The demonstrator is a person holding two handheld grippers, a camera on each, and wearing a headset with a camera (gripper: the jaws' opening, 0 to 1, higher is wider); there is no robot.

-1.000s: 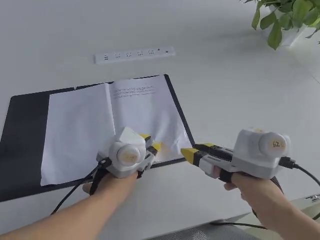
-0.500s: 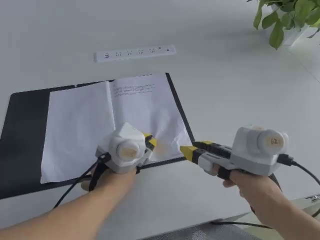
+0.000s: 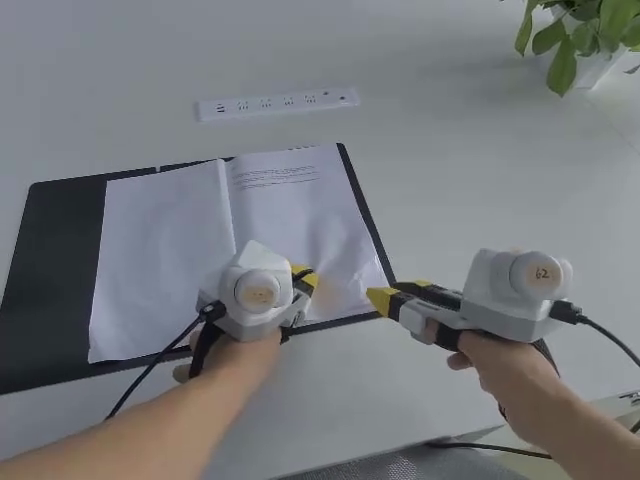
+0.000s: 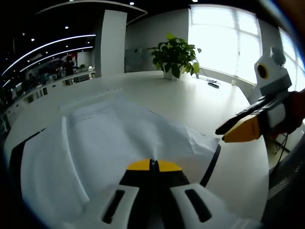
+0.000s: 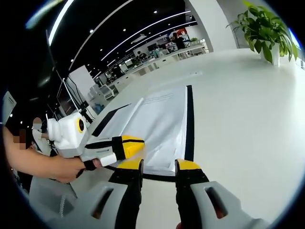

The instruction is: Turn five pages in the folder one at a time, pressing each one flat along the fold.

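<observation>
The folder (image 3: 50, 270) lies on your worktop (image 3: 470, 170); power strip (image 3: 277, 103) beyond it at twelve o'clock, plant (image 3: 575, 30) at two o'clock.

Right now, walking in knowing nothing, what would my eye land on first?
Two white, yellow-tipped hand-held grippers at an open black folder on the table. The left gripper, jaws shut, rests on the rumpled right-hand page. The right gripper hangs open off the folder's near corner.

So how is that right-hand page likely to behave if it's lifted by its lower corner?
Probably floppy: the right-hand page is a thin sheet, visibly rippled near the left gripper, so it would likely sag and curl. It looks light, and may crease if pulled hard. The folder lies flat and seems stiffer, so it should stay put.
</observation>
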